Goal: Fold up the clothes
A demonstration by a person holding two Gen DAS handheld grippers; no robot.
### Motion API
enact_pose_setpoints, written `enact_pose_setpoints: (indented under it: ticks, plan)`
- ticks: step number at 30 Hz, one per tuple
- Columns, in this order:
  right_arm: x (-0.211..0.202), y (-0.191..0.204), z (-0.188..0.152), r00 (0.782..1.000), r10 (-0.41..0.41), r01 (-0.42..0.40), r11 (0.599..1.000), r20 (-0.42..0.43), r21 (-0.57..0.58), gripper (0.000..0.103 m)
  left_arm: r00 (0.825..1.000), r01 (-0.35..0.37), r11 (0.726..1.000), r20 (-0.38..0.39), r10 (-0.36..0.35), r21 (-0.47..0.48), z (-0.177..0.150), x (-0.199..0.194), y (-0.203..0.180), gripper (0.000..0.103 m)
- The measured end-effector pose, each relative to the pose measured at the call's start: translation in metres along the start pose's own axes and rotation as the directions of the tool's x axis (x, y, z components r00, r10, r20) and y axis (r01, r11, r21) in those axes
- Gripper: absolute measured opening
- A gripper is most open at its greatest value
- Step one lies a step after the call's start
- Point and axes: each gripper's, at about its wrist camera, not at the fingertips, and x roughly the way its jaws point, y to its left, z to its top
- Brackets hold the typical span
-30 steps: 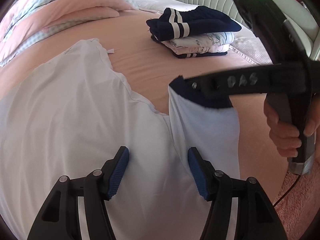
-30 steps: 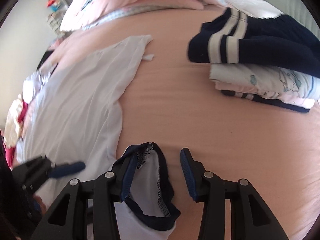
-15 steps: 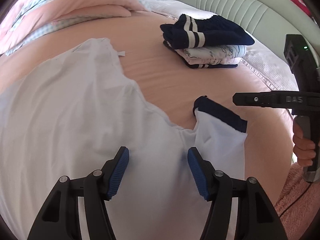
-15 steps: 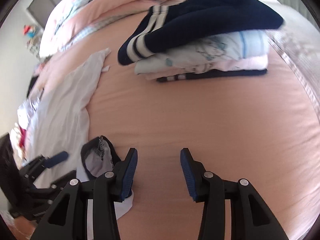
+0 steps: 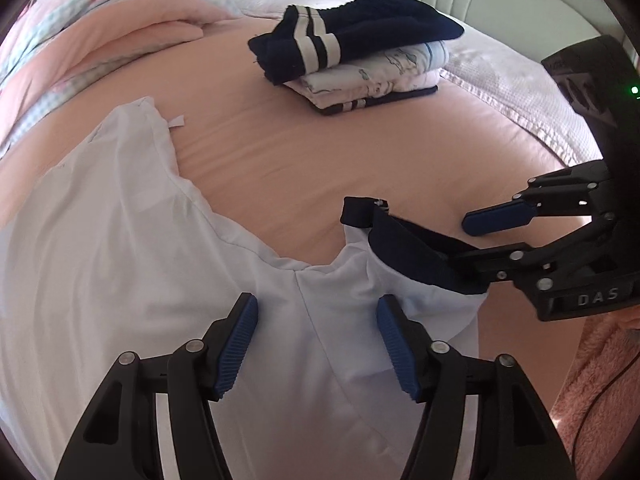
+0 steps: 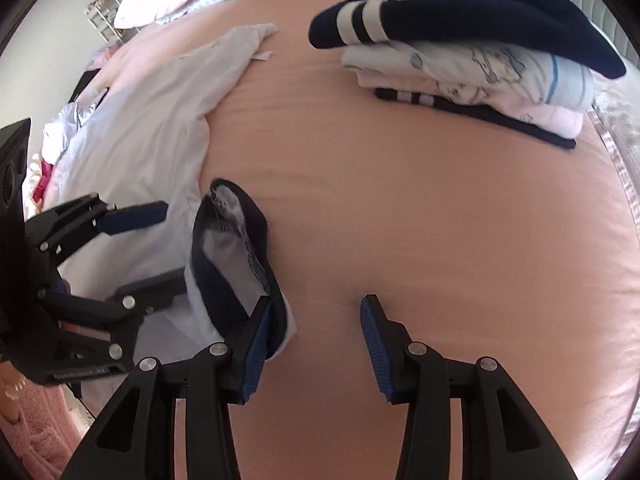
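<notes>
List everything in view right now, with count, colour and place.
White shirt: one, white, spread on the bed's near left.
Sleeve cuff: one, navy, against the right gripper's left jaw.
Folded stack: one, navy striped top over pale pieces, far side.
Sheet: one, pink, covering the bed.
Quilt: one, pink, far left.
Left gripper: black, blue pads, jaws open above shirt.
Right gripper: same, jaws open.

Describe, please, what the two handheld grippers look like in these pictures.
Both are matte black linkage grippers with silver rivets and ribbed blue pads. The left gripper shows white strips along its frame. The right gripper bears raised "DAS" lettering on its body, a green indicator light on its upper housing, and a thin black cable trailing below.
</notes>
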Motion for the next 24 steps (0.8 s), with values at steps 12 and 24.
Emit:
enact_pose_setpoints:
  ticks: [12,24]
  plan:
    - [-0.021,-0.037,-0.018,0.999,-0.043,0.042,0.998,0.012,0.055,0.044,0.992,-0.124,0.985,0.007,0.126,-0.121,0.024,0.011,0.031,0.066]
    - [-0.022,-0.055,0.012,0.984,0.127,-0.157,0.950,0.127,0.269,0.045,0.995,-0.090,0.996,0.048,0.091,-0.022,0.038,0.030,-0.005,0.066]
